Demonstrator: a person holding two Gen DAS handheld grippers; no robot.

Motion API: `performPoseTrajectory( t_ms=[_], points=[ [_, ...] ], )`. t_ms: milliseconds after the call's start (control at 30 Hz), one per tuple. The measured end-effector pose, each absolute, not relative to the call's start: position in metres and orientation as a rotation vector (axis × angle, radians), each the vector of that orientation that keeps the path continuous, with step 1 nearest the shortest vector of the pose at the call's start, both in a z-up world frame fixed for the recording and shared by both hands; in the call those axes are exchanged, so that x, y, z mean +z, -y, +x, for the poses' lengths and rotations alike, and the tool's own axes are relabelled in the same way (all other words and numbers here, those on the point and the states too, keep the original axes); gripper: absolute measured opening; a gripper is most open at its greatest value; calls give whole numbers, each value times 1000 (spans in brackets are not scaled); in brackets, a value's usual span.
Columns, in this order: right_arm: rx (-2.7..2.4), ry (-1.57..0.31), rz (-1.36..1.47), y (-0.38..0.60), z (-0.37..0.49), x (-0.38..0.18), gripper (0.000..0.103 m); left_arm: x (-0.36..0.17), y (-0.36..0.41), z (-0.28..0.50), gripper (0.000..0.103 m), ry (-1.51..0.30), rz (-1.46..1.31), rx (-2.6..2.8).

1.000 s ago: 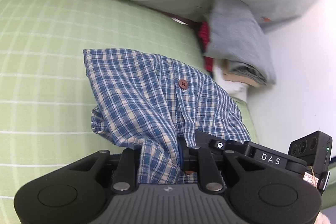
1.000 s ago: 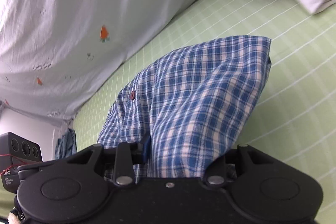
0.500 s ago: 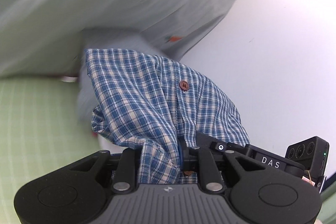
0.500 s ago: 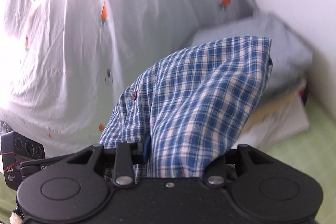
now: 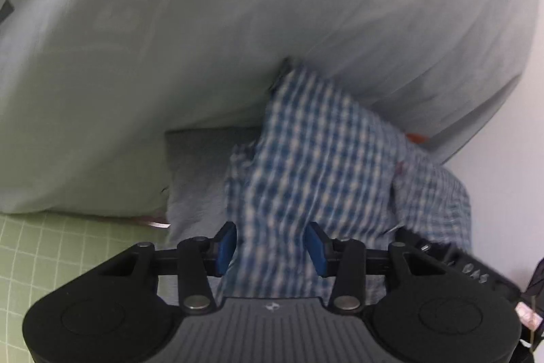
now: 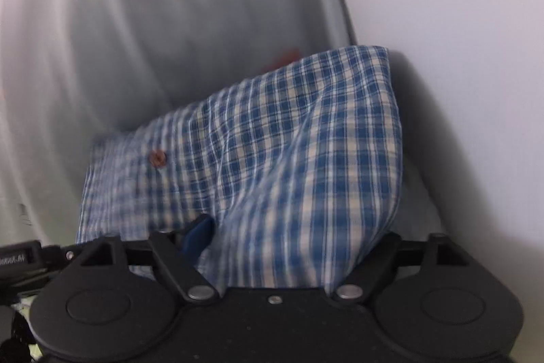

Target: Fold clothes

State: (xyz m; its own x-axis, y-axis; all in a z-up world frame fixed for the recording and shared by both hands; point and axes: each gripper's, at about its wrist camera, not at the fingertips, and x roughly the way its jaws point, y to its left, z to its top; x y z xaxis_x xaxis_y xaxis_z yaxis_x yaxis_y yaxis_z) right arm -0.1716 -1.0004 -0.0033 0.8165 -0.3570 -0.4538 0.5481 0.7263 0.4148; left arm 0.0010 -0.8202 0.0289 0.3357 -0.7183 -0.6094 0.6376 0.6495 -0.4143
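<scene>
right gripper (image 6: 282, 238): jaws just opening | plaid shirt (image 6: 272, 152) between them (blurred, seemingly loose)

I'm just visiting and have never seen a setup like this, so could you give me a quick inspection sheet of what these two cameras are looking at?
Surface: green checked bed sheet, only a corner in view.
Job's things: blue plaid shirt, folded, brown button showing, lying on a grey folded garment.
Clutter: nothing seen apart from that grey garment.
Grippers: left claw has just been opening, its blue pads apart with shirt cloth between them; right claw has just been opening too, standing wide with the shirt between its jaws.
Cables: nothing seen.
Surroundings: pale hanging sheet with small orange prints behind the shirt; white wall to the right.
</scene>
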Motion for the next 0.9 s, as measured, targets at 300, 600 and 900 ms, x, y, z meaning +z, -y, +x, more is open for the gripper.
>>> performPoseTrajectory(
  t_ms=[300, 600, 900],
  points=[
    [-568, -387, 434, 972, -191, -3, 102, 21, 793, -21, 83, -771, 1, -880],
    [-671, -473, 336, 902, -260, -14, 103, 41, 718, -104, 93, -677, 107, -927],
    [-702, -532, 397, 813, -345, -19, 103, 28, 630, -172, 103, -723, 64, -936]
  ],
)
